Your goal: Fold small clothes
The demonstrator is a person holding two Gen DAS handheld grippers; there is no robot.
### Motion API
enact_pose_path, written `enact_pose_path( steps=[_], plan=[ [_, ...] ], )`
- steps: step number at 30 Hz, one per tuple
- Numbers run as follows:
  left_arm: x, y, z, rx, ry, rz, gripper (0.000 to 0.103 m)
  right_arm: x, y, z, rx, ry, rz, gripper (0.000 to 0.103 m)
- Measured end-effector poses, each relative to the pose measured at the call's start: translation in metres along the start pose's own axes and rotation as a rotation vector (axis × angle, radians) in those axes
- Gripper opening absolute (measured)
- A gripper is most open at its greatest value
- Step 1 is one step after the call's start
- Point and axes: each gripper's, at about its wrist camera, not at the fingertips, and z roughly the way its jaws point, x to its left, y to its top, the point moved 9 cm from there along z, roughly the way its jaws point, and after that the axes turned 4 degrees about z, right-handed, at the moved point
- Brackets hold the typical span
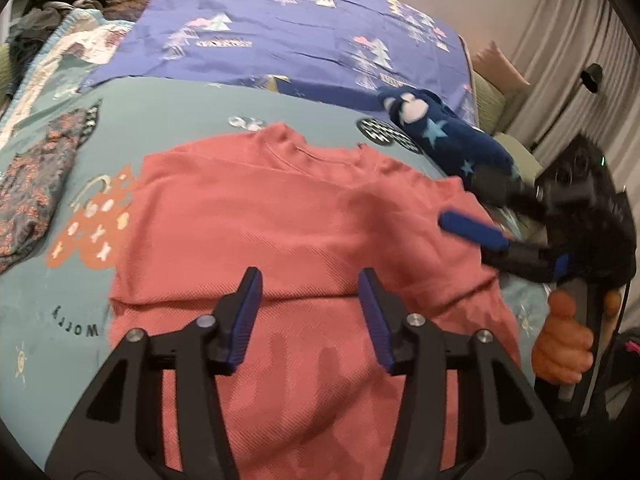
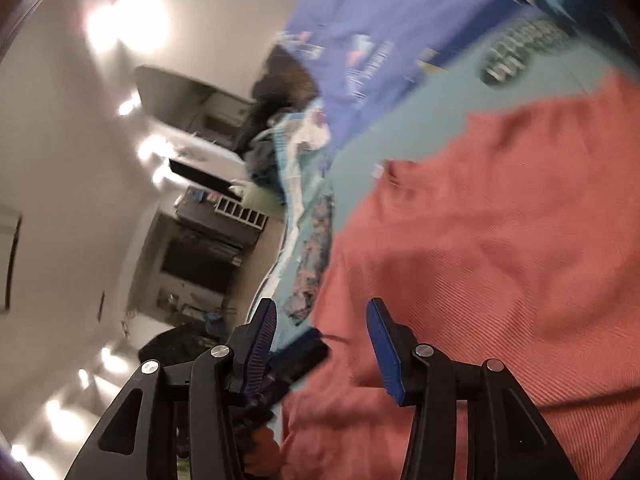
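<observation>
Left wrist view shows a bed with a teal blanket (image 1: 168, 120) and a purple sheet (image 1: 280, 32), with grey curtains (image 1: 568, 40) at the side. A pink shirt (image 1: 280, 220) lies flat on the blanket. The left gripper (image 1: 310, 312) hovers over it, jaws apart and empty. The right gripper (image 2: 320, 340) is also open and empty, over the shirt's edge.

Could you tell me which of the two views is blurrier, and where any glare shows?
Right wrist view: heavily motion-smeared, tilted, the pink top streaked, ceiling lights blown out. Left wrist view: mostly sharp, fisheye-bent, only the right gripper blurred; no glare.
</observation>
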Motion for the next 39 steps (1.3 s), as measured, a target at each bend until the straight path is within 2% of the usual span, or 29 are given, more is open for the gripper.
enact_pose_path(
  steps=[4,8,10,12,13,14,16,19,23,27,30,36,39],
  plan=[
    [-0.024,-0.008,0.011,0.044,-0.086,0.060,0.066,-0.009,0.000,-0.019,-0.036,-0.095,-0.016,0.048],
    [-0.036,-0.014,0.033,0.105,-0.068,0.087,0.068,-0.036,0.001,-0.055,-0.098,-0.229,-0.012,0.048],
    [-0.039,-0.015,0.044,0.133,-0.092,0.064,0.068,-0.049,0.003,-0.076,-0.132,-0.313,-0.021,0.048],
    [-0.041,-0.012,0.051,0.143,-0.125,0.027,0.052,-0.062,0.003,-0.099,-0.175,-0.406,-0.037,0.049],
    [-0.043,-0.011,0.053,0.146,-0.149,0.019,0.024,-0.070,0.003,-0.112,-0.200,-0.475,-0.051,0.051],
    [-0.046,-0.009,0.054,0.158,-0.177,0.005,0.006,-0.078,0.002,-0.125,-0.218,-0.538,-0.066,0.052],
    [-0.049,0.002,0.047,0.125,-0.202,-0.026,0.006,-0.091,-0.002,-0.145,-0.242,-0.681,-0.111,0.054],
    [-0.056,0.031,0.024,0.032,-0.208,-0.004,0.006,-0.111,-0.012,-0.159,-0.200,-0.838,-0.145,0.057],
    [-0.062,0.062,0.006,-0.034,-0.179,0.059,0.006,-0.132,-0.027,-0.154,-0.124,-0.863,-0.134,0.057],
    [-0.062,0.087,-0.005,-0.073,-0.142,0.108,0.006,-0.135,-0.030,-0.146,-0.127,-0.834,-0.098,0.058],
    [-0.056,0.103,-0.019,-0.114,-0.117,0.126,0.006,-0.127,-0.028,-0.137,-0.121,-0.814,-0.115,0.058],
    [-0.024,0.122,-0.044,-0.181,-0.054,0.121,0.006,-0.121,-0.025,-0.112,-0.097,-0.837,-0.178,0.062],
    [-0.003,0.122,-0.050,-0.195,-0.021,0.103,0.006,-0.122,-0.022,-0.108,-0.120,-0.898,-0.191,0.062]
  ],
)
